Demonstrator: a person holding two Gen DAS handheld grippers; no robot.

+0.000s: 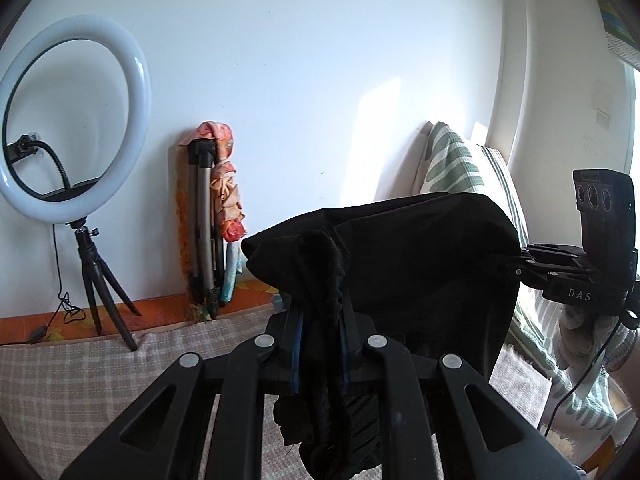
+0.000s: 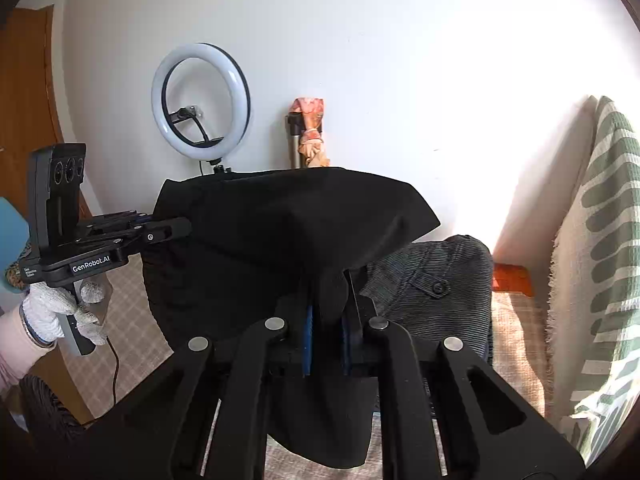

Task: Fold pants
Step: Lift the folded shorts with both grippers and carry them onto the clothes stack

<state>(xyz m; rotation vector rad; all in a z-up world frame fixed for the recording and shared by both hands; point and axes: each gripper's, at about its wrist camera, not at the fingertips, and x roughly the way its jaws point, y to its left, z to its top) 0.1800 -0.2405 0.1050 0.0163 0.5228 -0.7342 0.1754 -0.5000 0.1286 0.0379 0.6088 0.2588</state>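
The black pants (image 1: 420,264) hang in the air, stretched between both grippers above the checked bed cover (image 1: 80,384). My left gripper (image 1: 320,280) is shut on a bunched edge of the pants, and cloth hangs down between its fingers. My right gripper (image 2: 330,292) is shut on another edge of the black pants (image 2: 280,232). In the left wrist view the right gripper (image 1: 500,266) reaches into the cloth from the right. In the right wrist view the left gripper (image 2: 180,230) enters the cloth from the left, held by a gloved hand (image 2: 60,312).
A folded grey striped garment (image 2: 436,280) lies on the bed behind the pants. A ring light on a tripod (image 1: 72,120) and a folded tripod with patterned cloth (image 1: 212,216) stand at the white wall. A green patterned blanket (image 2: 600,260) hangs at the right.
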